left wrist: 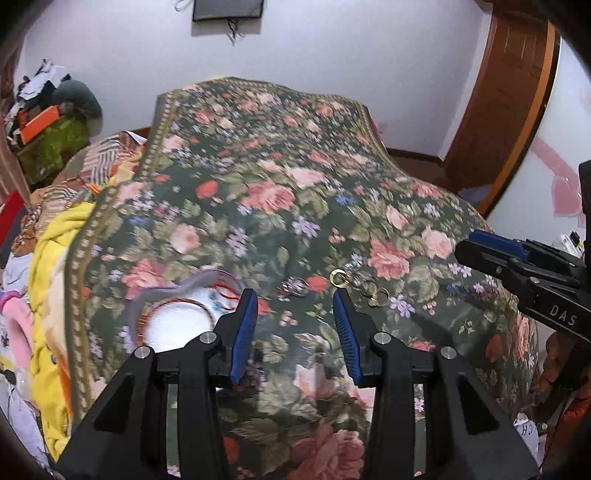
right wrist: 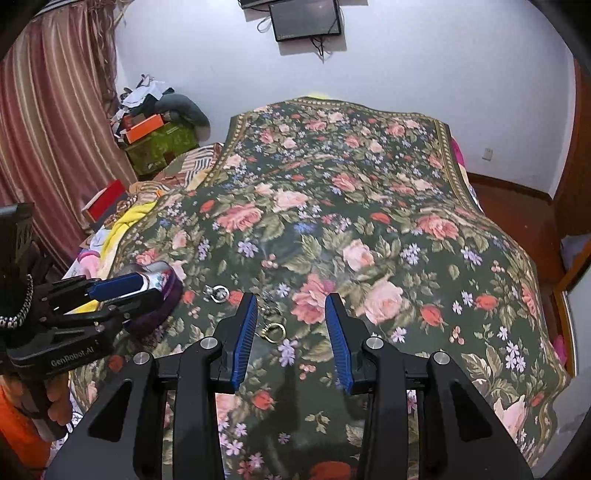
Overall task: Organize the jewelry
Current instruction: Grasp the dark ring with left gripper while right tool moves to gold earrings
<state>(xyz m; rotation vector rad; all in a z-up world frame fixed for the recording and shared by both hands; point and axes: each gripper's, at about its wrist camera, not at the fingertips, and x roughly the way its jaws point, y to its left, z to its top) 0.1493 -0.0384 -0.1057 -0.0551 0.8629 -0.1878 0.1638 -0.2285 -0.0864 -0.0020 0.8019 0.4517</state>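
Observation:
Several small jewelry pieces lie on the floral bedspread (left wrist: 258, 177). A gold ring (left wrist: 338, 277) and gold hoop earrings (left wrist: 376, 295) lie just past my left gripper's right finger. A silver and red piece (left wrist: 293, 287) lies between and beyond its fingers. A heart-shaped purple box (left wrist: 177, 314) with red bangles inside sits to its left. My left gripper (left wrist: 295, 301) is open and empty. My right gripper (right wrist: 290, 306) is open and empty above a gold hoop (right wrist: 274, 331), a silver ring (right wrist: 220, 293) and the box (right wrist: 162, 291).
Yellow and patterned blankets (left wrist: 51, 266) are heaped along the bed's left side. A green box with an orange box (right wrist: 144, 127) stands by the curtain (right wrist: 48, 129). A wooden door (left wrist: 506, 96) is at the right. A screen (right wrist: 304, 16) hangs on the wall.

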